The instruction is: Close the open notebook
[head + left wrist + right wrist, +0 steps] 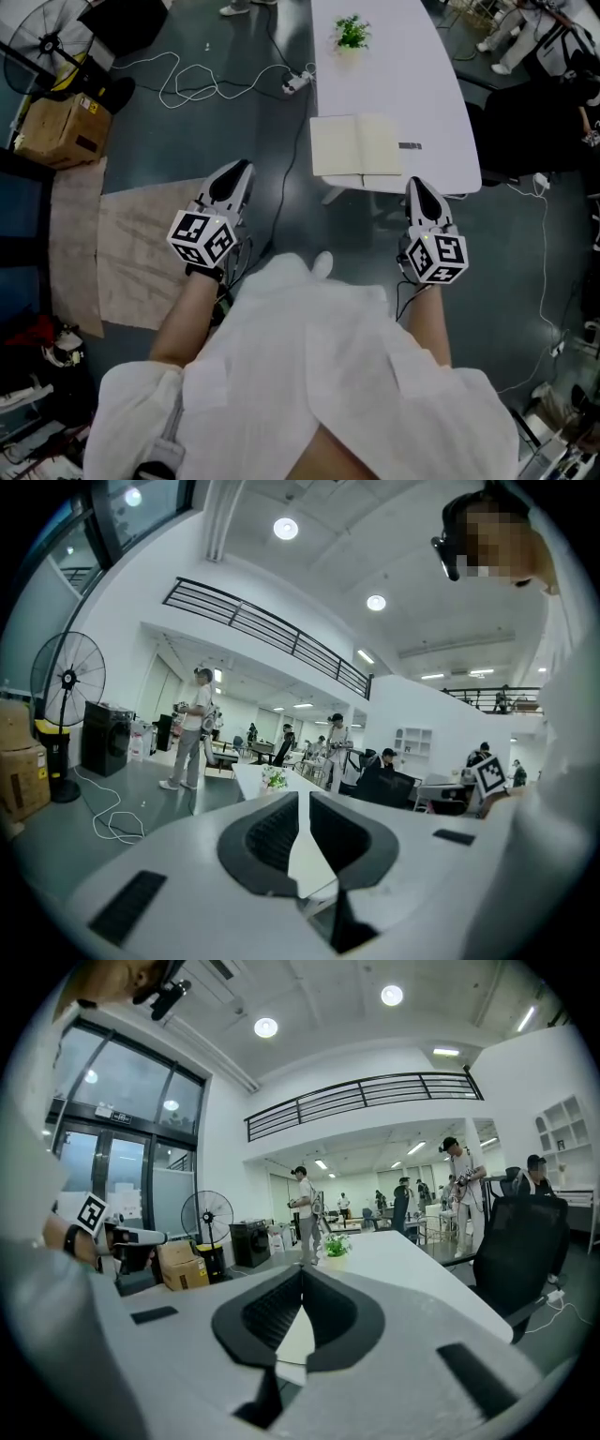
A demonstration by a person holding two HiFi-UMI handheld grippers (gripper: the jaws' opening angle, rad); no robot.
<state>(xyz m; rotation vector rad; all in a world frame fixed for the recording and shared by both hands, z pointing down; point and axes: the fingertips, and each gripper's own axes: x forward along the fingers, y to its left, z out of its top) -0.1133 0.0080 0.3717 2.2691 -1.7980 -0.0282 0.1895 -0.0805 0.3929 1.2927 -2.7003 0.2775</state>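
The open notebook [356,145] lies flat with pale blank pages near the near end of the white table [427,75]. My left gripper [240,167] hangs over the floor, left of and nearer than the notebook, with its jaws drawn together and nothing between them. My right gripper [415,182] is just short of the table's near edge, below the notebook's right page, shut and empty. Both point toward the table. In the left gripper view the left gripper [303,797] faces the table end. In the right gripper view the right gripper [302,1271] does the same.
A small potted plant [352,33] stands at the table's far part, and a small dark object [410,145] lies right of the notebook. A black chair [525,131] is at the right. Cables [206,80], a cardboard box [61,127], a fan [42,37] and brown sheeting [131,244] occupy the floor at the left.
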